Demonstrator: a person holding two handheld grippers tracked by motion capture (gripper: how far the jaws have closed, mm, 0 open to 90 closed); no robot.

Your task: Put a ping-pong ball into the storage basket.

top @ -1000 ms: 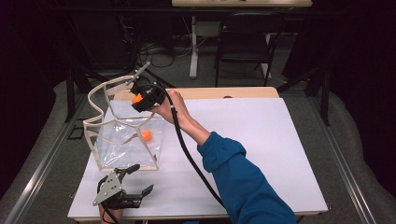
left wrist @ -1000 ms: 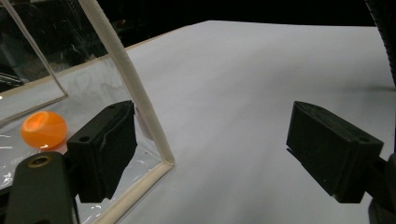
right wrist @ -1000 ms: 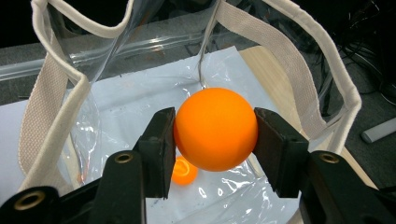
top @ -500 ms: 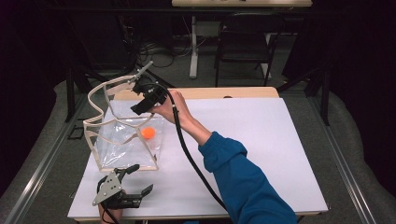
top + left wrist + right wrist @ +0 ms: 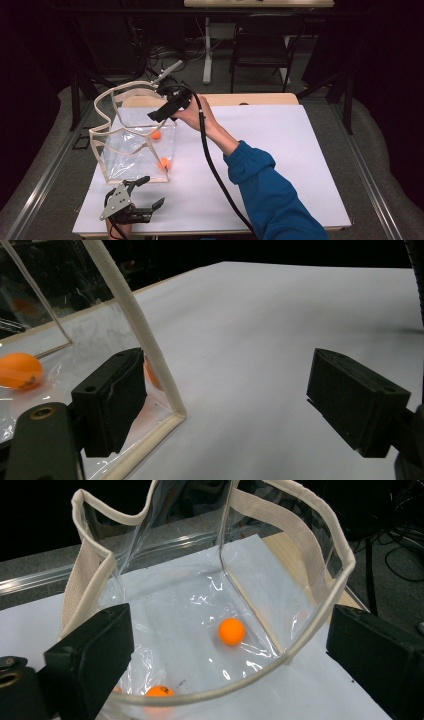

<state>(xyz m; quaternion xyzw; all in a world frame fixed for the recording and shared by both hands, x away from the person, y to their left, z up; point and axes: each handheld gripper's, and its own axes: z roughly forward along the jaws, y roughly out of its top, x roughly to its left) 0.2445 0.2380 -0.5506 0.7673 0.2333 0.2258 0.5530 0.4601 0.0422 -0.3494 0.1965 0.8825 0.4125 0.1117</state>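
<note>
**Right fingers open above clear bag, two orange balls inside**

The right gripper [image 5: 161, 113] was held over the open mouth of the clear bag [image 5: 131, 150]. Its fingers [image 5: 90, 652] had just been opening and stood wide apart with nothing between them. In the right gripper view, one orange ball [image 5: 231, 631] lay free on the bag's floor and a second ball [image 5: 159, 692] sat near the closer rim. The high view placed both balls inside the bag, one toward the far side and the other by the near corner.

The left gripper [image 5: 142, 196] rested low at the near edge of the tabletop [image 5: 280, 165], just beside the bag's near corner. Its fingers [image 5: 112, 400] were spread wide and empty, one standing close to the bag's cream edging.

The bag stood upright on the tabletop's left part, handles raised.
</note>
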